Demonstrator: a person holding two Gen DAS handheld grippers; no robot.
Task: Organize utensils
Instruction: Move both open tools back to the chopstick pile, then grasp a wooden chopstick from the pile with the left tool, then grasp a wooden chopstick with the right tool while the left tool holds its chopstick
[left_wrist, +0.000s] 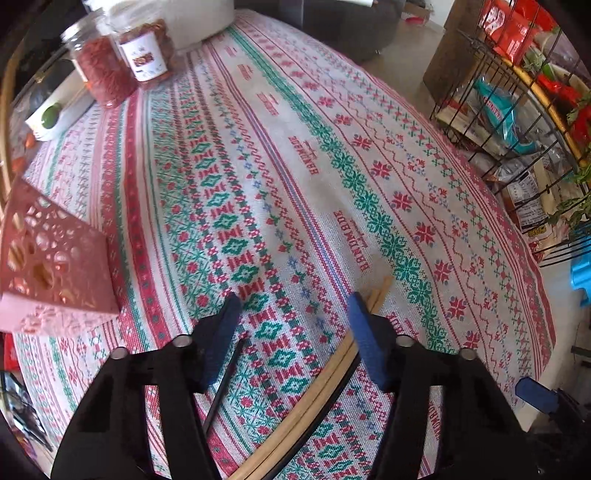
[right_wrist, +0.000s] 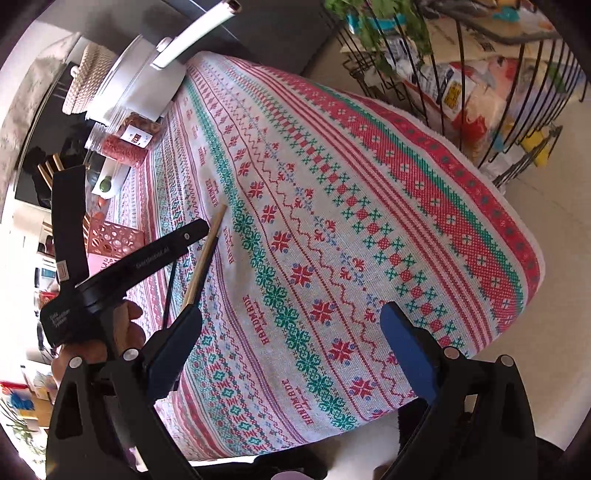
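Blue pads line the fingers of the left gripper (left_wrist: 291, 314), which are spread apart low over the tabletop (left_wrist: 332, 155), gripping nothing. Pale wooden chopsticks (left_wrist: 332, 373) lie on the patterned cloth beside its right finger, and one black chopstick (left_wrist: 223, 384) lies near its left finger. The right gripper (right_wrist: 291, 332) is also spread wide and holds nothing, hovering over the near edge of the tabletop. Further toward the left edge stands a pink perforated utensil holder (left_wrist: 55, 254). At the far left corner stand two clear jars (left_wrist: 122, 59) with red contents.
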